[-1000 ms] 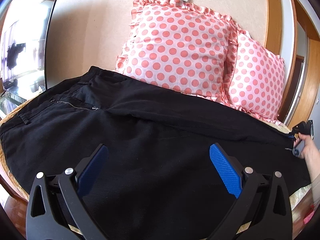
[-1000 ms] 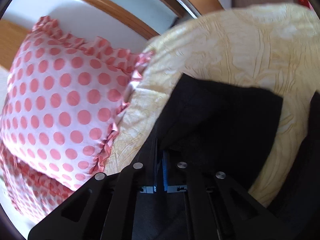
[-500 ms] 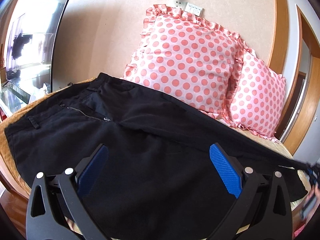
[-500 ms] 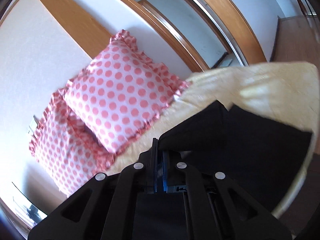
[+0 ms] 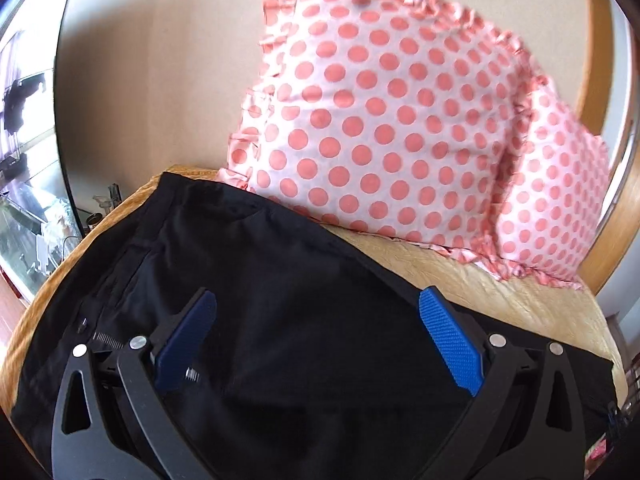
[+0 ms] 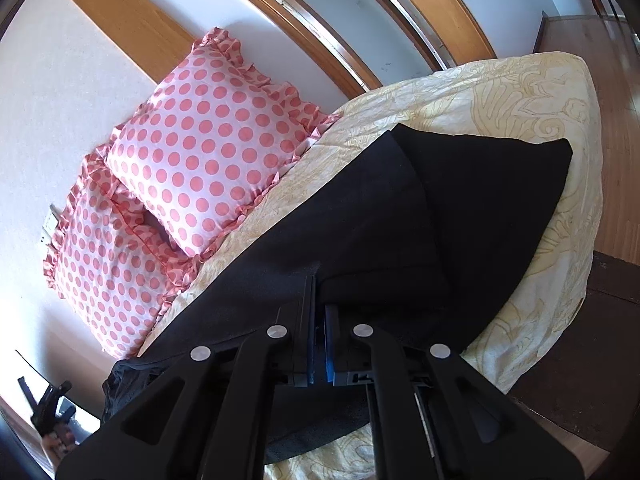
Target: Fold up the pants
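Both right fingers (image 6: 308,320) pinching pants (image 6: 460,208)

Both views are bright with daylight. In the left wrist view the polka-dot pillows (image 5: 384,120) are smeared by motion blur toward the upper right, their dots soft-edged, while the blue finger pads (image 5: 450,346) at the bottom stay crisp. The glass panel (image 5: 28,140) at the left edge is washed out to near white. The black pants (image 5: 304,320) read as an almost featureless dark mass — folds barely show. The right wrist view is sharper: the pattern on the yellow bedspread (image 6: 520,92) is clear, strongly lit at upper right, with a soft shadow between the two pillows. Both frames bend straight lines near the edges — the wooden door frame (image 6: 312,40) curves — and the corners fall to black vignette.
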`<state>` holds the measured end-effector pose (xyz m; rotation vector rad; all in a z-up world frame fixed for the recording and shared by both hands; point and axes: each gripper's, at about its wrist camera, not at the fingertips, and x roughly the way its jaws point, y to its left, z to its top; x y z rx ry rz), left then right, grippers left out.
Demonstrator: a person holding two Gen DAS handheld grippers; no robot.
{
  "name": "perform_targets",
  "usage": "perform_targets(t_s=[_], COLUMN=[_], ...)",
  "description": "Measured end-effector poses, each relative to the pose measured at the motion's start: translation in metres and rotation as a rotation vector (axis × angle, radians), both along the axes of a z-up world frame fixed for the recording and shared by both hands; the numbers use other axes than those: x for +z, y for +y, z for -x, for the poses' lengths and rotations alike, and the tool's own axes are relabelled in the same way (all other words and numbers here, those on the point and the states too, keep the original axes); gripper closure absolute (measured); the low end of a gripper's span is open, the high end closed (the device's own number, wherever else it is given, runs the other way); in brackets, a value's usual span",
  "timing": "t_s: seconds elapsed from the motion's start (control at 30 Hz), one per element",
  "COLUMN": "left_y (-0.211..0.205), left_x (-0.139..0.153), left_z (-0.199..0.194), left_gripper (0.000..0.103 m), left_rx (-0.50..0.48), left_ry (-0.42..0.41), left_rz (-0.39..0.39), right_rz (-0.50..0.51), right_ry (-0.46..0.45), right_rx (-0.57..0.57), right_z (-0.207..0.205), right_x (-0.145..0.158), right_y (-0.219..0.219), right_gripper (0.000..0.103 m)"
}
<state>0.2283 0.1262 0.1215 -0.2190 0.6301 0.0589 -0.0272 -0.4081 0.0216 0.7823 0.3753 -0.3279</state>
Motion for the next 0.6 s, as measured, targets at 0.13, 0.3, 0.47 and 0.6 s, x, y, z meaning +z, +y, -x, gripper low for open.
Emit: perform_targets(t_s=[0.13, 0.3, 0.47, 0.6], left_y=[0.01, 0.024, 0.049, 0.065], left_x=[-0.009, -0.034, -0.063, -0.078], left_z=[-0.077, -0.149, -0.189, -0.202], left_gripper=[0.002, 0.014, 0.023, 0.034], left_rx=[0.066, 0.169, 0.266, 0.358], left_ry=[0.127, 0.267, 0.37, 0.396], left_rz=[0.074, 0.062, 0.17, 0.2], right_rz=[0.0, 0.036, 0.049, 0.088], right_ry=[-0.006, 0.011, 0.032, 0.046], right_rx=[-0.02, -0.022, -0.015, -0.013], right_z=[0.0, -0.001, -0.004, -0.007], right_x=[0.004, 0.007, 0.005, 0.009], right_y=[-0.002, 0.0, -0.002, 0.001], right_gripper=[0.099, 0.099, 0.099, 0.099])
